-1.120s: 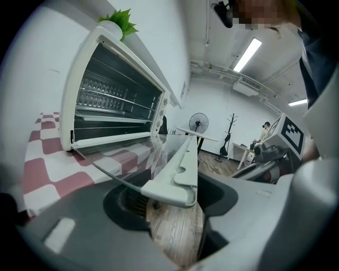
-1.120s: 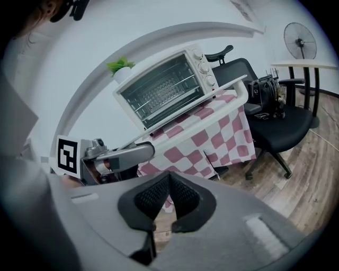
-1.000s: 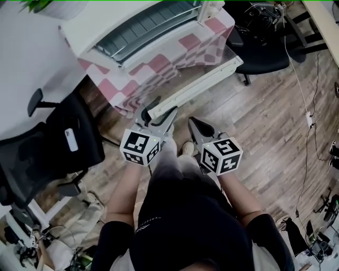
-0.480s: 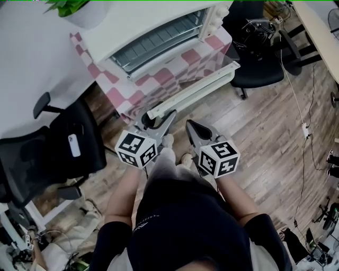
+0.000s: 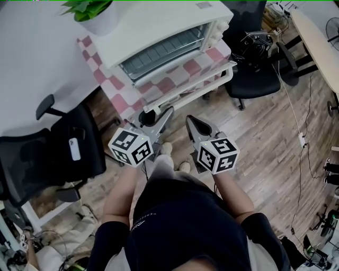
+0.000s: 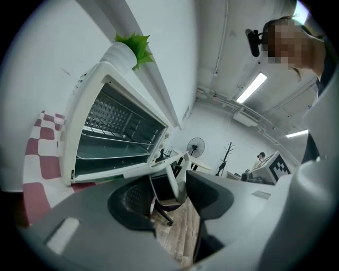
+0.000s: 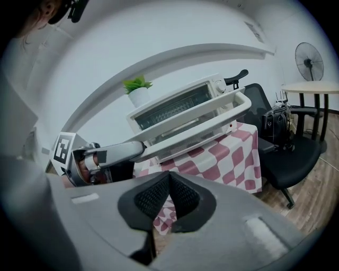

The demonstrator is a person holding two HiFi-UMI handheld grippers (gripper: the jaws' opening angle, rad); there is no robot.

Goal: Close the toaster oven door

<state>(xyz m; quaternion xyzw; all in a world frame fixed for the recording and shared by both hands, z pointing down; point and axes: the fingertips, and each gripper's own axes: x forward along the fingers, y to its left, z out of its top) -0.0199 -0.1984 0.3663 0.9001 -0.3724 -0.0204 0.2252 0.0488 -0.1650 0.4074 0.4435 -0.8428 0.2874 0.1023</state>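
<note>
A white toaster oven (image 5: 164, 32) stands on a pink-checked tablecloth (image 5: 114, 87). Its door (image 5: 183, 79) hangs open towards me, with the white handle bar (image 5: 185, 91) along its front edge. My left gripper (image 5: 160, 115) is at the bar's left end. In the left gripper view the handle (image 6: 172, 177) passes between the closing jaws, with a gap on either side of it. My right gripper (image 5: 192, 123) is shut and empty, below the door and apart from it. In the right gripper view its pads (image 7: 159, 193) meet under the handle (image 7: 212, 124).
A potted plant (image 5: 98, 16) sits left of the oven. One black office chair (image 5: 47, 153) stands at the left and another (image 5: 254, 69) at the right of the table. Wooden floor (image 5: 265, 137) with cables lies beyond, and a pale round table (image 5: 318, 42) at far right.
The head view has tipped up, so more of the oven shows. My left gripper's jaws have narrowed around the handle's left end. The right gripper has barely moved.
</note>
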